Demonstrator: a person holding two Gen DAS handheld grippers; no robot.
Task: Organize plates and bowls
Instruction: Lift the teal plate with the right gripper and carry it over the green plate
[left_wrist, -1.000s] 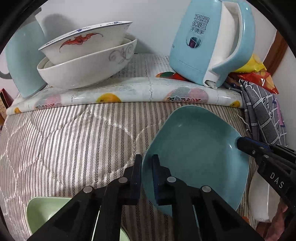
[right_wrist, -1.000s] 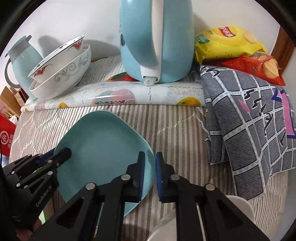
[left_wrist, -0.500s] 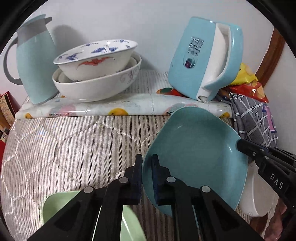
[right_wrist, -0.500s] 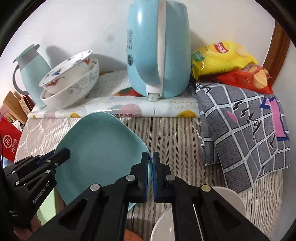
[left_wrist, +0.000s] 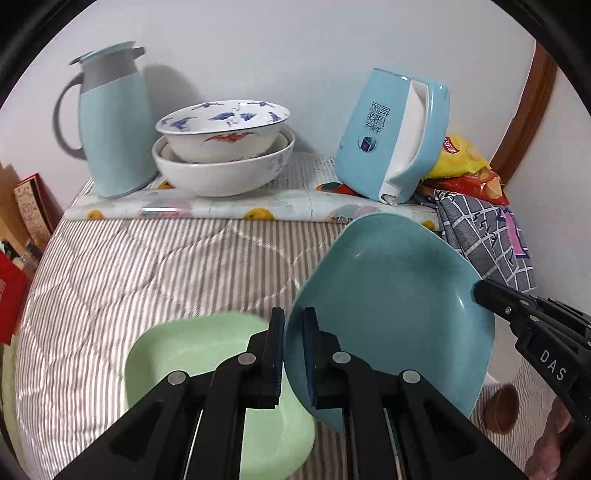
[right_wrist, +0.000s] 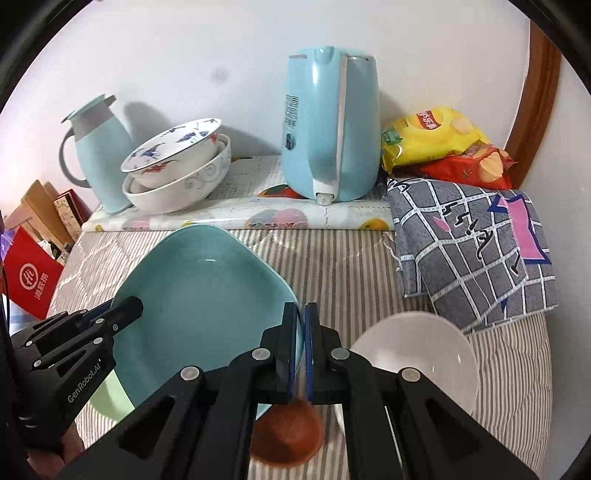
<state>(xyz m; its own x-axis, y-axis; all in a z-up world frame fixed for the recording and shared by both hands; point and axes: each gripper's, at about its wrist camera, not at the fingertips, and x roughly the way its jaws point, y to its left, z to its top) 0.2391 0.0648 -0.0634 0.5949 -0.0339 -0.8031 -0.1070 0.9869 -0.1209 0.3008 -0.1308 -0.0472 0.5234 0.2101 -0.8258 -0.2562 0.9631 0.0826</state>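
Both grippers, left gripper (left_wrist: 293, 352) and right gripper (right_wrist: 300, 352), are clamped on opposite rims of the teal plate (left_wrist: 399, 306), mid-carry; next probably lower it onto the green plate (left_wrist: 192, 354) under the left one.

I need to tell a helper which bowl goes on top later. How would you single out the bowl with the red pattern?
Look to the raised shelf with the fruit-print cover against the wall, between the jug and kettle. Two bowls sit nested there. Yours is the upper one, painted with blue birds and a red motif, while the lower bowl looks mostly plain white.

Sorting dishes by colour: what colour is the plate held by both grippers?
Teal blue plate, clearest in the right wrist view.
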